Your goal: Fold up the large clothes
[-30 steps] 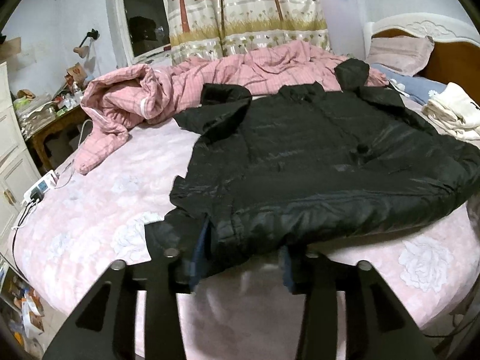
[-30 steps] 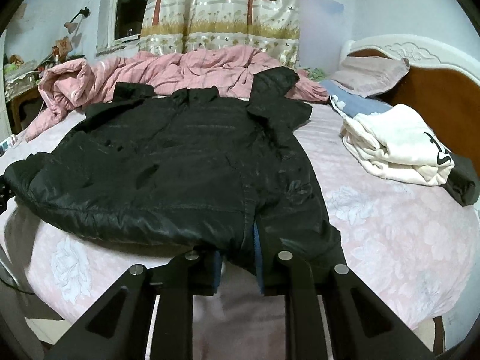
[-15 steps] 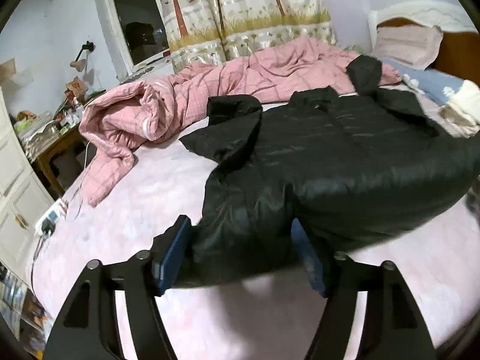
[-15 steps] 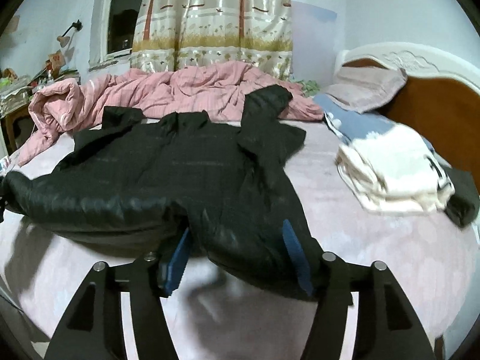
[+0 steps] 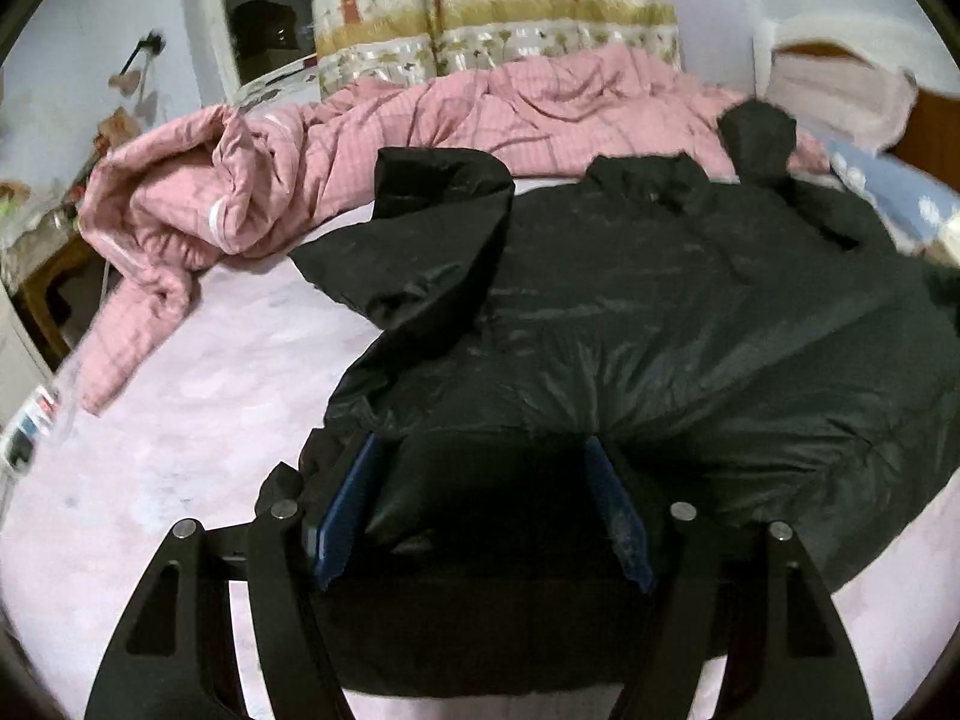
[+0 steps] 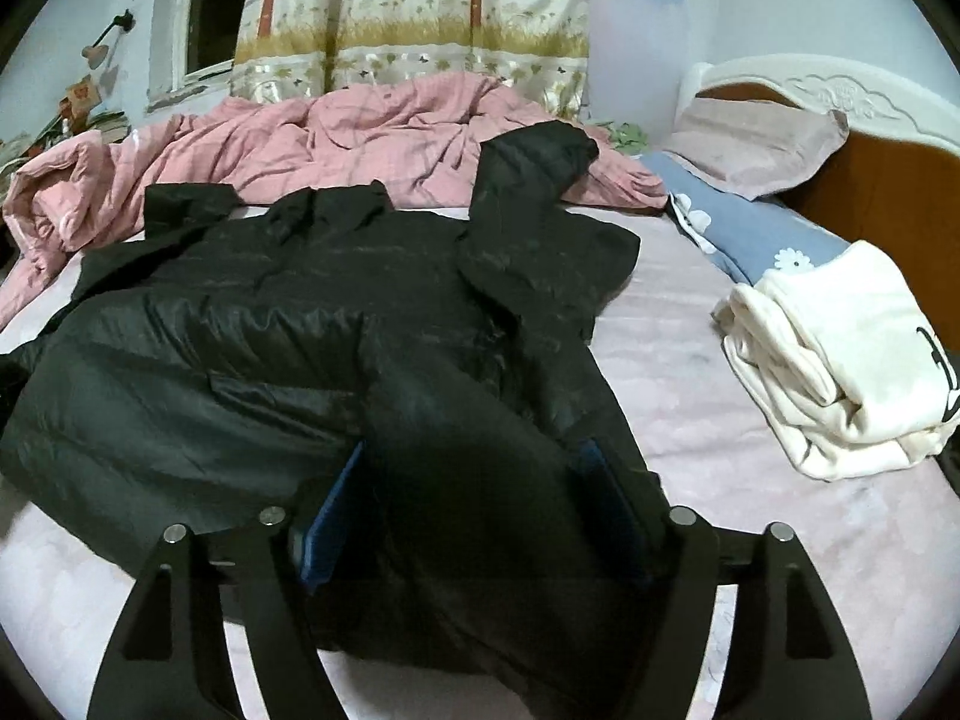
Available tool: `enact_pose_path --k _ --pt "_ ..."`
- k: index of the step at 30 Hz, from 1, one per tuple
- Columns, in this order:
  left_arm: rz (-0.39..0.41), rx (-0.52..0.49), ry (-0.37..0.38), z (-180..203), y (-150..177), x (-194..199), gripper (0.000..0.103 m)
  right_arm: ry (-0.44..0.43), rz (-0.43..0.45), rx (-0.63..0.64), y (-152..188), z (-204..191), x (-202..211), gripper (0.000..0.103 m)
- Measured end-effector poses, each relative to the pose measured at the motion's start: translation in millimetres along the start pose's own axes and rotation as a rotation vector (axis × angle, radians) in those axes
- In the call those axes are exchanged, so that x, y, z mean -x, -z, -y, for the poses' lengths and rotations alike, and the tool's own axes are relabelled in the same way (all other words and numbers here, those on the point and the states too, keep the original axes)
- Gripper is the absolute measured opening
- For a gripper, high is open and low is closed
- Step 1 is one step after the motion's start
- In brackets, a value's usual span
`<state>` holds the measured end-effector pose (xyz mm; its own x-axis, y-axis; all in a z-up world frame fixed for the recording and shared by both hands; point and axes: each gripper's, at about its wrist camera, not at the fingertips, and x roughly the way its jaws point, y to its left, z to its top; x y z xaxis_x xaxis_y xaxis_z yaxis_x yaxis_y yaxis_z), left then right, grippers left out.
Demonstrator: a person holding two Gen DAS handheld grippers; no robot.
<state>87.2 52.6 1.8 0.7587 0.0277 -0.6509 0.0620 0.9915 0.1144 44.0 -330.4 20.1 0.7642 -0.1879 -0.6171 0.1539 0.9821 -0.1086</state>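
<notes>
- My left gripper [image 5: 480, 516] has its jaws spread wide, with the folded near edge of the jacket [image 5: 660, 312] bulging up between the blue pads [image 5: 345, 510]. Can't tell whether the pads actually press on it, they look slack.
- My right gripper [image 6: 480, 516] is opening right now, jaws already wide, with a hump of jacket [image 6: 360, 312] sitting between them and the pads clear of the fabric on both sides.
- The jacket lies across the middle of the bed [image 6: 720, 360]. Its near half is doubled over, one sleeve is flopped over at upper left of the left view, and the other sleeve sticks up toward the quilt [image 6: 360, 132] in the right view.
- Edges: the jacket's lower fold sits close to the bed's near edge at the bottom of both frames.
- Open room: bare sheet at lower left of the left view, and a wide strip right of the jacket in the right view, up to the white clothes [image 6: 840, 354] at right centre.
</notes>
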Motion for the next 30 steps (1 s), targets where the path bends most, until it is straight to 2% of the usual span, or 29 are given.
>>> enact_pose_path --k 2,4,6,8,9,11,14,17,19,21,23,25,27,29,30 --pt "0.013 0.044 0.011 -5.9 -1.6 5.6 0.07 0.014 0.018 -0.041 0.2 7.3 2.7 0.085" --pt "0.069 0.045 -0.012 -8.9 -3.4 23.5 0.073 -0.016 0.042 -0.093 1.7 19.1 13.4 0.086" --pt "0.127 0.043 -0.044 -14.8 -3.1 44.0 0.092 -0.04 0.06 -0.119 3.5 28.7 25.6 0.087" --pt "0.167 0.066 -0.059 -25.9 -0.4 61.7 0.1 -0.061 0.073 -0.133 5.4 40.1 38.8 0.087" --pt "0.17 0.079 -0.063 -32.1 0.4 65.8 0.1 -0.073 0.079 -0.138 6.5 44.2 43.5 0.088" --pt "0.146 0.101 -0.07 -44.1 0.4 64.5 0.1 -0.111 0.092 -0.151 7.2 52.6 51.5 0.088" --pt "0.069 0.143 -0.108 -60.7 3.1 46.7 0.1 -0.165 0.077 -0.17 7.2 65.8 55.1 0.088" --pt "-0.025 0.185 -0.117 -71.3 8.2 23.3 0.1 -0.116 0.096 -0.241 8.8 82.9 58.4 0.088" --pt "-0.063 0.218 -0.105 -76.3 10.9 11.5 0.095 -0.111 0.089 -0.286 9.5 93.6 57.1 0.088" --pt "-0.082 0.226 -0.111 -77.9 11.0 0.5 0.085 -0.17 0.046 -0.3 10.5 99.6 50.2 0.087" --pt "-0.088 0.226 -0.146 -78.8 13.7 -5.2 0.079 -0.219 0.0 -0.289 12.3 97.9 38.5 0.077" --pt "-0.119 0.228 -0.197 -79.9 18.1 -13.1 0.076 -0.165 -0.056 -0.255 12.6 91.0 20.4 0.052" --pt "-0.155 0.242 -0.19 -81.9 21.5 -21.9 0.075 -0.112 -0.132 -0.236 13.7 85.4 -4.1 0.04" --pt "-0.159 0.25 -0.188 -84.5 23.1 -22.2 0.075 -0.092 -0.19 -0.247 14.6 83.8 -21.9 0.039" --pt "-0.158 0.25 -0.188 -84.8 23.4 -21.8 0.075 -0.081 -0.19 -0.253 14.3 82.3 -25.2 0.039"
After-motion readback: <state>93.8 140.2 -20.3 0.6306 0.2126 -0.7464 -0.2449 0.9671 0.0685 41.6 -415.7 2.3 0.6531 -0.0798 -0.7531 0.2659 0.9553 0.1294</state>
